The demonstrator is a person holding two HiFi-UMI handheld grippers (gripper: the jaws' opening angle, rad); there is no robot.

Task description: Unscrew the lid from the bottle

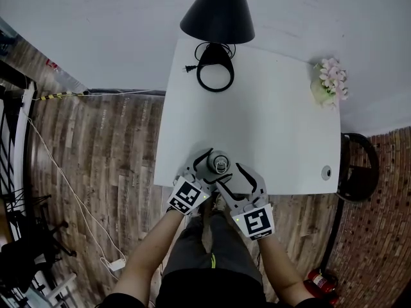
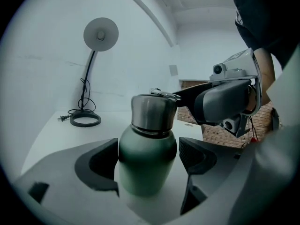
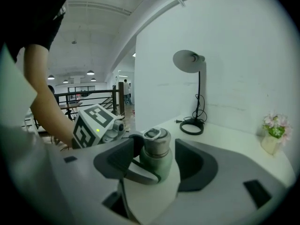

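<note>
A green metal bottle (image 1: 218, 165) with a steel lid (image 2: 152, 110) stands upright at the near edge of the white table (image 1: 276, 120). In the left gripper view, the left gripper (image 2: 149, 157) brackets the bottle's body (image 2: 147, 165). A gap shows at its right pad (image 2: 194, 154), so it is open. In the right gripper view, the right gripper (image 3: 157, 161) straddles the lid (image 3: 155, 142) and neck. It is open too, with space at its right pad (image 3: 192, 165). In the head view, both the left gripper (image 1: 207, 167) and the right gripper (image 1: 231, 176) meet at the bottle.
A black desk lamp (image 1: 218, 11) with a ring base and cord (image 1: 215, 76) stands at the table's far edge. A small flower pot (image 1: 331, 82) sits at the far right corner. A black stool (image 1: 356, 165) stands right of the table, above wood flooring.
</note>
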